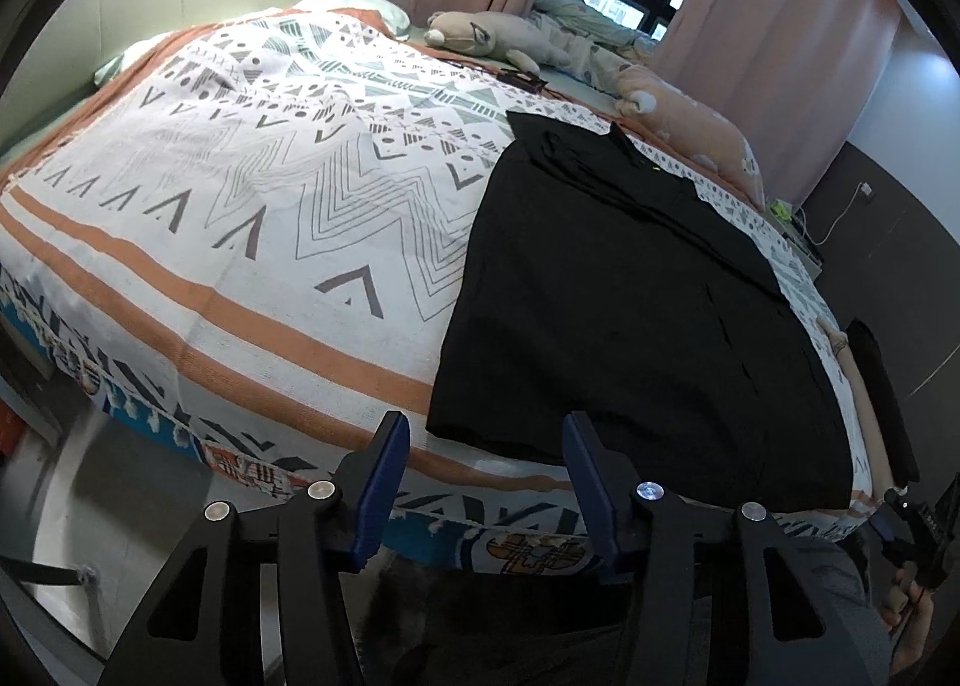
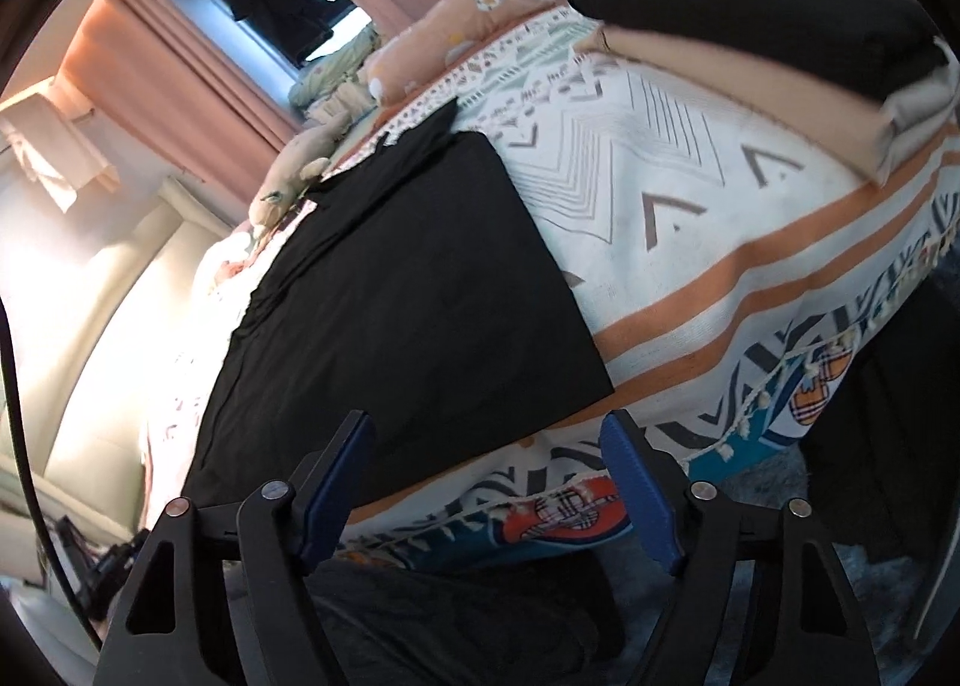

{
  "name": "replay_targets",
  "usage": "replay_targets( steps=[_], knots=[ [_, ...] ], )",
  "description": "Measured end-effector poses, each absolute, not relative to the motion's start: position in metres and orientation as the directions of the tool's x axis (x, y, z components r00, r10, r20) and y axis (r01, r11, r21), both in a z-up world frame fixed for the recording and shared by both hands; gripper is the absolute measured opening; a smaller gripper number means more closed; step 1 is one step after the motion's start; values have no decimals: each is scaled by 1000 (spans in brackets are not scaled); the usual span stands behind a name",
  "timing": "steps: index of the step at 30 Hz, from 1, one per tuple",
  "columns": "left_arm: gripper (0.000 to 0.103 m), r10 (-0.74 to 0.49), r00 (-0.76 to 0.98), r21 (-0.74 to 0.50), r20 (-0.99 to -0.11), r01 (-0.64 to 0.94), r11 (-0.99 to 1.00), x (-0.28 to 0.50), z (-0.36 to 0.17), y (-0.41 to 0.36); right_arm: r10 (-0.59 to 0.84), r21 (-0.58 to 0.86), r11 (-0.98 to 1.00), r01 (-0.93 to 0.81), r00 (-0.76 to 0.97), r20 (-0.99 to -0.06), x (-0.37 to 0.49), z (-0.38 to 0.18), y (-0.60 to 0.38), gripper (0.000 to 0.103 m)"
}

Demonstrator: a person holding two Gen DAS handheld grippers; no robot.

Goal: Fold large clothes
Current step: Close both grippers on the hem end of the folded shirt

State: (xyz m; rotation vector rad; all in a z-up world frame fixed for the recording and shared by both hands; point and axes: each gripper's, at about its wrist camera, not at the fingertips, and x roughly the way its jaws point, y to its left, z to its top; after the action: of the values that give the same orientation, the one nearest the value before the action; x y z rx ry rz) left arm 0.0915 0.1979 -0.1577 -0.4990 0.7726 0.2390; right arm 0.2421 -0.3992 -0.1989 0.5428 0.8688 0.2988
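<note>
1. We note a black garment lying flat on a bed, spread over a white blanket with grey zigzags, chevrons and orange stripes. Its near hem lies close to the bed's near edge.
2. In the left wrist view the garment sits right of centre; one side is folded inward along its length, forming a thicker band toward the far end.
3. In the right wrist view the same garment fills the middle, with bare blanket to its right.
4. Left gripper: we see the blue-padded jaws parted, nothing between them. The tips hover just at the near hem, one beside the garment's near-left corner, one over the hem. We cannot tell whether either pad touches cloth.
5. Right gripper: jaws spread wide, nothing clasped. The hem lies beyond the tips, with its near-right corner near the right finger.
6. A stack of folded clothes, black on top of tan and pale layers, rests on the bed's far right corner in the right wrist view.
7. A plush toy lies at the far side of the bed, near pink curtains and a window.
</note>
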Motion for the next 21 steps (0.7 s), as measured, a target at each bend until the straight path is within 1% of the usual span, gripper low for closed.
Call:
replay_targets(
  steps=[2, 6, 9, 13, 14, 15, 16, 17, 18, 19, 20, 21],
  knots=[
    [54, 23, 688, -343, -725, -391, 854, 100, -165, 203, 458, 568, 823, -13, 608, -649, 251, -209, -401, 76],
    [52, 11, 670, -344, -742, -395, 852, 118, -180, 213, 461, 582, 813, 16, 593, -660, 271, -228, -404, 69],
    [50, -22, 662, -369, -750, -391, 843, 128, -190, 220, 478, 603, 798, 25, 583, -657, 280, -238, -404, 69],
    [48, -26, 661, -371, -750, -387, 844, 135, -195, 225, 481, 617, 787, 32, 595, -644, 284, -247, -406, 68],
    [44, -30, 663, -377, -748, -388, 841, 135, -195, 226, 479, 616, 787, 29, 600, -640, 285, -249, -406, 64],
    [39, -33, 665, -384, -746, -389, 837, 134, -195, 228, 478, 615, 788, 24, 606, -636, 285, -249, -406, 57],
    [27, -51, 665, -402, -745, -386, 831, 133, -196, 230, 474, 613, 789, 24, 611, -634, 285, -249, -407, 53],
    [23, -79, 668, -428, -740, -377, 821, 134, -197, 231, 475, 617, 786, 26, 614, -630, 286, -249, -409, 47],
    [22, -94, 671, -446, -735, -374, 813, 132, -197, 232, 481, 626, 779, 25, 617, -623, 286, -249, -410, 36],
    [21, -100, 677, -455, -729, -370, 810, 130, -197, 232, 494, 640, 768, 16, 621, -609, 285, -247, -412, 27],
    [20, -107, 680, -462, -725, -365, 808, 129, -195, 232, 515, 658, 753, -5, 626, -585, 284, -244, -414, 8],
    [19, -115, 690, -476, -715, -360, 802, 125, -193, 233, 528, 670, 742, -31, 643, -554, 281, -237, -415, 7]
  ],
)
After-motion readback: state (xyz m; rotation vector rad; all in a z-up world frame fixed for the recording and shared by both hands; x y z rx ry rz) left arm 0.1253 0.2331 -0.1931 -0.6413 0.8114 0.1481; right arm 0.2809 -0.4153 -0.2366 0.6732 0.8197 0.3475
